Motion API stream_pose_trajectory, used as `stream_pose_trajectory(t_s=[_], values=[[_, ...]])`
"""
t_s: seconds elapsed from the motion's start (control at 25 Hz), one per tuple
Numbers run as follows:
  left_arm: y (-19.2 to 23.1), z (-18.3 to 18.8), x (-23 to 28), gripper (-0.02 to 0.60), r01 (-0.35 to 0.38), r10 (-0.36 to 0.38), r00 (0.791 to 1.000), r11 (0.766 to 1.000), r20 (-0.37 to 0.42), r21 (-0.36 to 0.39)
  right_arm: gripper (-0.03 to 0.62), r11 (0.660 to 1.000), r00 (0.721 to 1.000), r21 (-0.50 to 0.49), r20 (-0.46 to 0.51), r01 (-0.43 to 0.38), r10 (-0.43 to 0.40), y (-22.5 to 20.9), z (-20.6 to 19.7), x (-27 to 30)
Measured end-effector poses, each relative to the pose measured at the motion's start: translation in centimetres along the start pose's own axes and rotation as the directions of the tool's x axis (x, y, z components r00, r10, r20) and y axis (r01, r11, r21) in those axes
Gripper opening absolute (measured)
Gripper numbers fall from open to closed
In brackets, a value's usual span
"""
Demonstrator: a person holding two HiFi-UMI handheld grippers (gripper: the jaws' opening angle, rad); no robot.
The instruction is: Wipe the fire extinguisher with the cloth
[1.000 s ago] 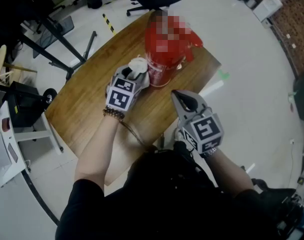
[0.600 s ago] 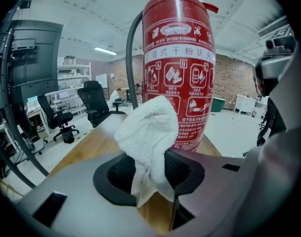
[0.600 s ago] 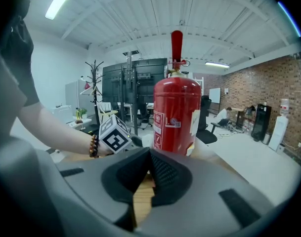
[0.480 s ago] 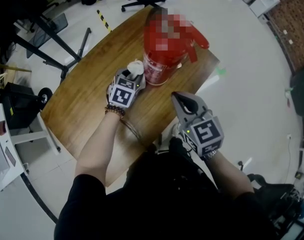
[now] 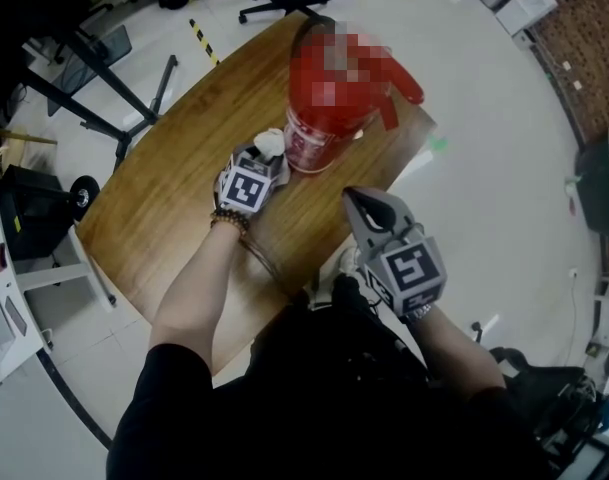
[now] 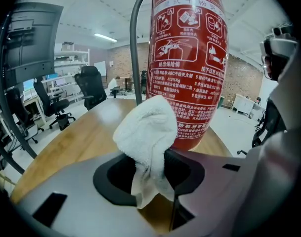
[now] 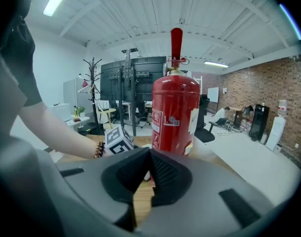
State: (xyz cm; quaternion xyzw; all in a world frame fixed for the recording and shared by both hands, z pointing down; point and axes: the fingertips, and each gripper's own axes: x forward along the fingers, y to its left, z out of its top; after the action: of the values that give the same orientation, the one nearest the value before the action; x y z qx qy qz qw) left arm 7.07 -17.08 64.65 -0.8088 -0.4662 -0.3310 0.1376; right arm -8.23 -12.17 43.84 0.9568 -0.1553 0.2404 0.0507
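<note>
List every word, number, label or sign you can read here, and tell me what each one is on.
"ABC": within a line of small white print on the label of the fire extinguisher, left gripper view.
Rest of that label: Chinese characters and white pictograms, too small or cut off to read.
Stickers on its side in the right gripper view: blurred.
Marker cubes on the left gripper and right gripper: black-and-white patterns, no words.
</note>
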Motion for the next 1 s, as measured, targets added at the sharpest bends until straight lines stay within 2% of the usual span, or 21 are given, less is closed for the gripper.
stream_pose_trajectory(t_s=[0.24, 0.4, 0.52, 0.72, 1.0], values=[[0.5, -0.6, 0.1, 0.146, -0.010, 0.010, 0.999, 1.000, -0.031, 0.002, 0.018, 1.000, 1.000, -0.008, 0.004, -0.001, 0.001, 0.1, 0.1, -0.2], [0.9, 1.0, -1.9, 0.146, -0.017, 0.017, 1.000, 0.999, 0.019, -0.027, 0.018, 1.000, 1.000, -0.004, 0.004, 0.000, 0.000, 0.0, 0.0, -0.5], [1.5, 3.5, -4.2, 0.146, -0.026, 0.029, 0.996, 0.999, 0.080, -0.040, 0.018, 1.000, 1.000, -0.007, 0.004, -0.007, 0.007, 0.1, -0.2, -0.7], [2.7, 9.0, -9.4, 0.146, -0.061, 0.061, 0.980, 0.998, 0.190, -0.007, 0.018, 0.999, 0.999, -0.020, 0.002, -0.032, 0.032, 0.4, -0.1, -0.7], [2.9, 18.3, -17.9, 0.146, -0.089, 0.060, 0.936, 0.994, 0.348, 0.069, 0.018, 0.996, 0.997, -0.047, 0.016, -0.070, 0.071, 0.9, 0.4, -0.6]])
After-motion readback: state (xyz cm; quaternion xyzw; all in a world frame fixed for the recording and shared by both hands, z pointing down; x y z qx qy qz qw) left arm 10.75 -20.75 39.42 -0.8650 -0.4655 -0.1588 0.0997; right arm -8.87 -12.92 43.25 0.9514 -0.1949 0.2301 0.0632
